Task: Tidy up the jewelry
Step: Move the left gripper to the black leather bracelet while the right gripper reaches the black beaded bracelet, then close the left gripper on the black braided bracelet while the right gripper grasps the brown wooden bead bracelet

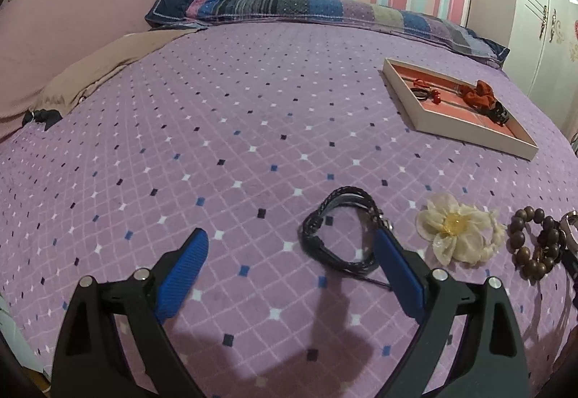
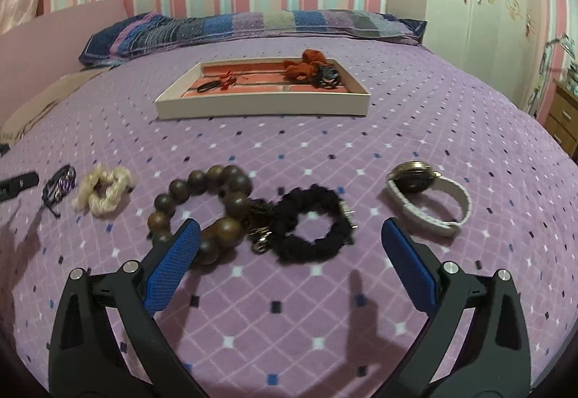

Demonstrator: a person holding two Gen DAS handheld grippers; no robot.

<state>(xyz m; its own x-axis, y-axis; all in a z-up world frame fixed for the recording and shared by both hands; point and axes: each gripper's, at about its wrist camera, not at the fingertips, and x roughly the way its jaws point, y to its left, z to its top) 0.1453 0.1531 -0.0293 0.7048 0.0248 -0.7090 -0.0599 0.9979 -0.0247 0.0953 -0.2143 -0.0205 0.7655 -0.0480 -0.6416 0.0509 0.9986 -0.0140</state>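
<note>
Both tools, left (image 1: pixel 290 246) and right (image 2: pixel 289 235), are gaping wide; the braided bracelet (image 1: pixel 339 232) is lying flat on the bed (image 1: pixel 216 130).

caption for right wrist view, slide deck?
Open right gripper over a black scrunchie, between wooden beads and a white watch.

Glossy wooden bead bracelet (image 2: pixel 209 206), matt black fabric scrunchie (image 2: pixel 310 228), fuzzy purple cloth bedspread (image 2: pixel 397 130), ribbed blue tool pads (image 2: pixel 173 268)
</note>
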